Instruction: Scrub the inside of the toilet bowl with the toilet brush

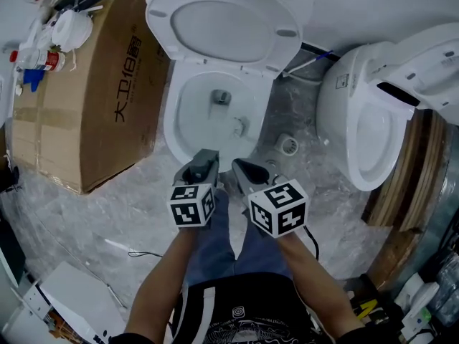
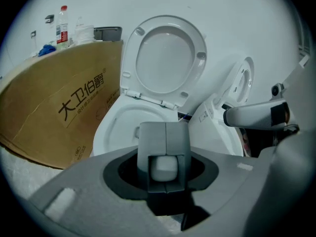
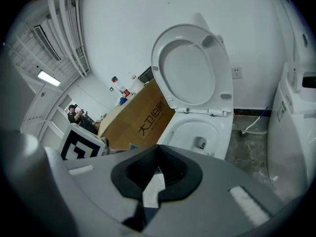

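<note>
The white toilet bowl (image 1: 188, 113) stands in front of me, with its seat and lid (image 1: 224, 21) raised against the wall. Its drain hole (image 1: 221, 97) shows in the bowl, which holds nothing else. No toilet brush is in any view. My left gripper (image 1: 204, 162) hovers over the bowl's near rim, its two grey fingers pressed together with nothing between them (image 2: 164, 125). Beside it, my right gripper (image 1: 242, 169) points at the same rim. Its fingers form one closed wedge, and it holds nothing. In the right gripper view the bowl (image 3: 197, 132) lies ahead.
A large cardboard box (image 1: 93, 99) stands left of the toilet, with bottles (image 1: 36, 56) on top. A second white toilet (image 1: 366, 120) is at the right, leaning on wooden boards (image 1: 409, 185). A small round fitting (image 1: 289, 145) and a hose (image 1: 308, 64) lie on the marble floor between them.
</note>
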A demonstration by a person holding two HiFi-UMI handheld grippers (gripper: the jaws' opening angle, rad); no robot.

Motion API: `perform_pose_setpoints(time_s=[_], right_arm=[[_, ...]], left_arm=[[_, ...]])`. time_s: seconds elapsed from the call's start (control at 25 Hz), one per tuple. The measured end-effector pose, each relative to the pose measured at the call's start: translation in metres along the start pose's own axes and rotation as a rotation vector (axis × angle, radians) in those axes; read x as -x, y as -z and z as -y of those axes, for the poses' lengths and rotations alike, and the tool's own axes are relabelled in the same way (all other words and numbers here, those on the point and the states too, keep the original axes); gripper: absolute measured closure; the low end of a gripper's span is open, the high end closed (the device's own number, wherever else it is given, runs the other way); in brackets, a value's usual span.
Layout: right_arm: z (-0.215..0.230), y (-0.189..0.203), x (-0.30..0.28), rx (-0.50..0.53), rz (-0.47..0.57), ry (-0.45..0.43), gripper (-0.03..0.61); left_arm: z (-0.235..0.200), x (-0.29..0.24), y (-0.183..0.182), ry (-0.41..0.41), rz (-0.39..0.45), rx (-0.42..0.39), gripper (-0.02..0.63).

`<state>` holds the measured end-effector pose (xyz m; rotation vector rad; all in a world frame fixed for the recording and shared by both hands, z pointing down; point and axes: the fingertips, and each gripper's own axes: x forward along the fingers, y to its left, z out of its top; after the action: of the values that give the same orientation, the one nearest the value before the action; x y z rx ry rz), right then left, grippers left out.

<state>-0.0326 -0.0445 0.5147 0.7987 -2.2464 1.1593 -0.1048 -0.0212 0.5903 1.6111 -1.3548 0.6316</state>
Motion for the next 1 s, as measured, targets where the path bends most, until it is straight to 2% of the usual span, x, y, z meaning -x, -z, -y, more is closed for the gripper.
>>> perform_pose_setpoints(time_s=[0.28, 0.56, 1.0], right_arm=[[-0.005, 0.0, -0.005, -0.046, 0.034, 0.012, 0.58], [-0.012, -0.003, -0.011, -0.074, 0.073, 0.036, 0.58], [-0.01, 0.028, -0.004, -0.129, 0.04, 0.089, 0.58]], left_arm=[[-0.009, -0.028, -0.018, 0.021, -0.017, -0.067, 0.44], [-0.024, -0.055, -0.046, 0.041, 0.001, -0.11, 0.44], [-0.066, -0.075, -0.084, -0.006, 0.029, -0.175, 0.44]])
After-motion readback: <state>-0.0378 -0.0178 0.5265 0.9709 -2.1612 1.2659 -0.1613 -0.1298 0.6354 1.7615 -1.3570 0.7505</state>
